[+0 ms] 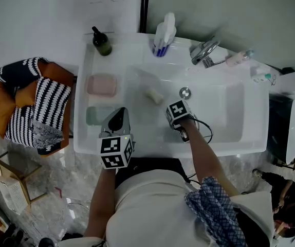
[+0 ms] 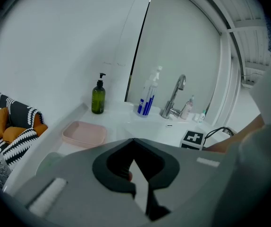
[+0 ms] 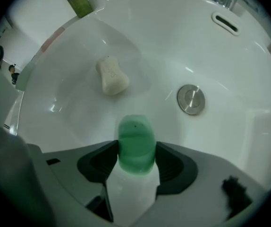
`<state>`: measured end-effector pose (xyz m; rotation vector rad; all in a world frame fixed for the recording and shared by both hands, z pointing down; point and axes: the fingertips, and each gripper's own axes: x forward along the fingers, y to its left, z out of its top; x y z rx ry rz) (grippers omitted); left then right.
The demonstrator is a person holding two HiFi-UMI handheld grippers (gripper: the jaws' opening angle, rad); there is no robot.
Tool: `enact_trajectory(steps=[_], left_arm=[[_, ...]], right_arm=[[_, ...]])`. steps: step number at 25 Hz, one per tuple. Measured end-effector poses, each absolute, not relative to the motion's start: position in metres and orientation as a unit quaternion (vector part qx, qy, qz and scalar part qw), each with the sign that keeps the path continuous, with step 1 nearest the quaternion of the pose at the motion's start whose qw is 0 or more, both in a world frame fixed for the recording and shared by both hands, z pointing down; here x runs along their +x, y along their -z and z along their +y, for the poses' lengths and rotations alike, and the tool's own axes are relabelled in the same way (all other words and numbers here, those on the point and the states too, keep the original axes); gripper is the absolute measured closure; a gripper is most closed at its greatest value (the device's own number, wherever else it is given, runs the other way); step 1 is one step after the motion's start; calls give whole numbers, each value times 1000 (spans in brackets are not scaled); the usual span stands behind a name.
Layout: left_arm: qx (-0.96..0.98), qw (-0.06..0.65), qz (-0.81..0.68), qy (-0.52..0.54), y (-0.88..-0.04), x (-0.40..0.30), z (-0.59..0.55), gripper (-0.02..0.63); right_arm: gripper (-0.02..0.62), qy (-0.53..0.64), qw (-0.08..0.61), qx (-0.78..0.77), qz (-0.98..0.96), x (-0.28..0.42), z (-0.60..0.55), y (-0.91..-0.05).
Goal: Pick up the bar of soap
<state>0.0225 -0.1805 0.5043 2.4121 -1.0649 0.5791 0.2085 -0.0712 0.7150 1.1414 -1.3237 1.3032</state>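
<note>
A cream bar of soap [image 1: 154, 95] [image 3: 111, 75] lies on the sloped left part of the white sink basin [image 1: 229, 112]. My right gripper [image 1: 178, 112] [image 3: 136, 150] points straight down into the basin, to the right of that bar. Its jaws stand wide, and a translucent green bar [image 3: 136, 141] sits between them with its sides right at the pads; the head view hides it under the marker cube. My left gripper [image 1: 118, 116] [image 2: 133, 139] hovers over the sink's front left rim, shut and empty.
A pink dish [image 1: 102, 85] [image 2: 84, 134] and a green dish [image 1: 93, 116] sit on the left ledge. A dark green pump bottle [image 1: 102, 41], a spray bottle [image 1: 164, 35] and the faucet [image 1: 204, 50] line the back. The drain plug [image 3: 190, 99] lies right of the jaws. A chair with striped cushions [image 1: 29, 102] stands at left.
</note>
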Motion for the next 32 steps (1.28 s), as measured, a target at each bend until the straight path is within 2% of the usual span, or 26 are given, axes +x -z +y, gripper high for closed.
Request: enact_trajectory(steps=[7,14,21,32], left_arm=[[871,216,-386,-213,-505,22,-179,600],[872,217,-385,-213,-507,21,-181,600],[873,218,-381,-212,-508,23,-180,600],[880,212,-374,-203,-502,26,-176,600]], right_arm=[[356,-548,434,481,-529,221,-67,-714],[347,-593,341,512,-520,240,-65,-704],[345,-587,329,528,-517,258,-59,-697],[347,-560,291,528,-569,250,-66,-662]])
